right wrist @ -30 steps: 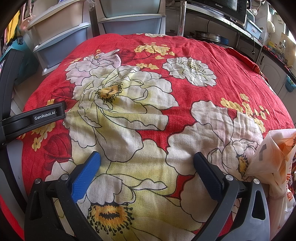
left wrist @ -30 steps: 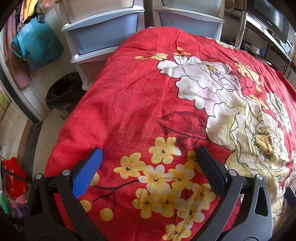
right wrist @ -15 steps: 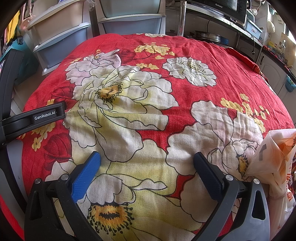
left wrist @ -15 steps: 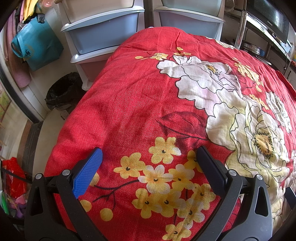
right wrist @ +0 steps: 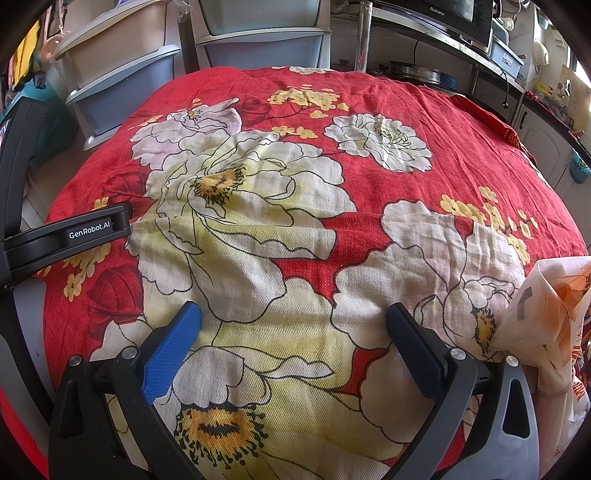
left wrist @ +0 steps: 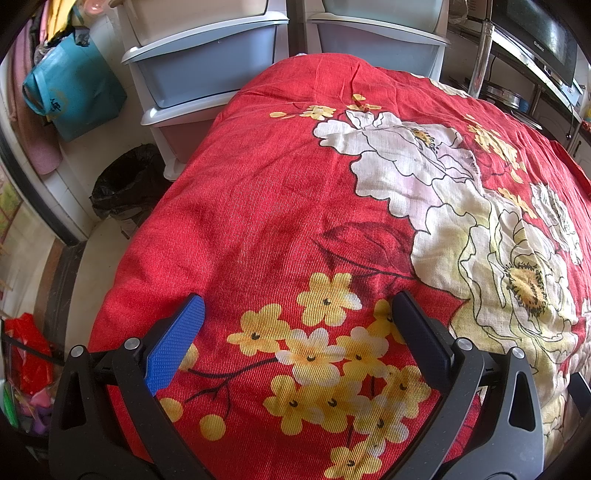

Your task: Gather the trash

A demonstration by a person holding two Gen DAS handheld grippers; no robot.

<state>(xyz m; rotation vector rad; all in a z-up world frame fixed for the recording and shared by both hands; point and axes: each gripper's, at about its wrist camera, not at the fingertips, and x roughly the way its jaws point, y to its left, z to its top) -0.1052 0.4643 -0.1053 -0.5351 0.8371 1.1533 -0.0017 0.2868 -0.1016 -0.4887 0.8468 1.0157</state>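
Observation:
A red cloth with large white and yellow flowers covers the table, also in the right wrist view. My left gripper is open and empty above the cloth's near left part. My right gripper is open and empty above the middle of the cloth. A crumpled white and orange plastic bag lies at the cloth's right edge, right of my right gripper. A bin lined with a black bag stands on the floor left of the table. The left gripper's body shows at the left in the right wrist view.
Grey and white plastic drawer units stand behind the table. A teal bag hangs at the far left. A microwave on a metal shelf is at the back right. Red bags sit on the floor at the near left.

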